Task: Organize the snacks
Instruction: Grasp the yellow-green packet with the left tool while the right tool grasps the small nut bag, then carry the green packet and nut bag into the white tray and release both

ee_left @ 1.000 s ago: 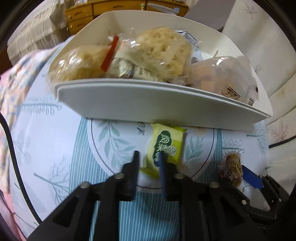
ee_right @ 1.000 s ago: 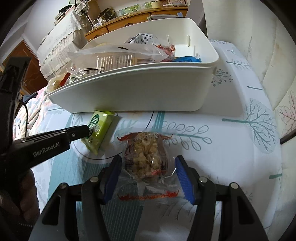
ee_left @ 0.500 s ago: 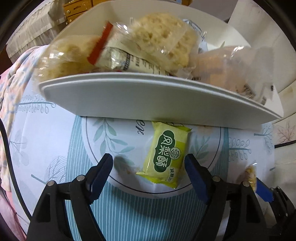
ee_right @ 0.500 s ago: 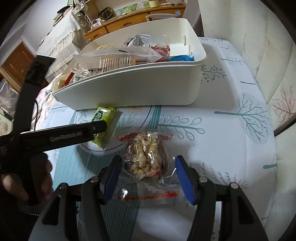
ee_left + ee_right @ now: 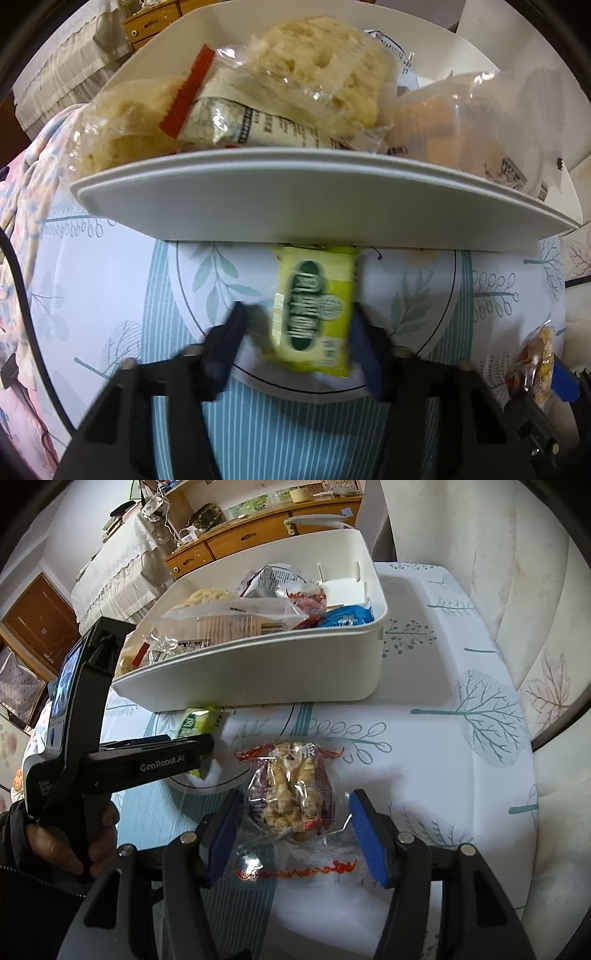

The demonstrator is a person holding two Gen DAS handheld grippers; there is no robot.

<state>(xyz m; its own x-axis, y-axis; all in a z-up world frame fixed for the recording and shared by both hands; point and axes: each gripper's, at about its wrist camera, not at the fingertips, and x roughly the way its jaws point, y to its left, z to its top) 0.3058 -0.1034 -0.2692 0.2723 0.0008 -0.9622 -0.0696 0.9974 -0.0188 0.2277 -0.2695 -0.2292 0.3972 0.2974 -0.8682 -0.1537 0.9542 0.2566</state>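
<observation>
A yellow-green snack packet (image 5: 314, 306) lies on the tablecloth just in front of the white bin (image 5: 295, 206). My left gripper (image 5: 299, 325) is open with its fingers on either side of the packet; the right finger looks close to its edge. A clear bag of puffed snack (image 5: 291, 797) lies between the open fingers of my right gripper (image 5: 295, 819). The bin (image 5: 258, 675) holds several wrapped snacks. In the right wrist view the green packet (image 5: 195, 723) is partly hidden behind the left gripper (image 5: 199, 746).
The tablecloth (image 5: 443, 738) has printed trees and blue stripes. A cushioned seat back (image 5: 535, 609) stands at the right. A wooden sideboard (image 5: 258, 535) and a lace-covered table (image 5: 110, 576) are behind the bin. The puffed snack bag shows at the left wrist view's right edge (image 5: 535, 358).
My left gripper opened wide from nearly shut, then moved forward around the green packet and narrowed. My right gripper stayed open around the puffed snack bag.
</observation>
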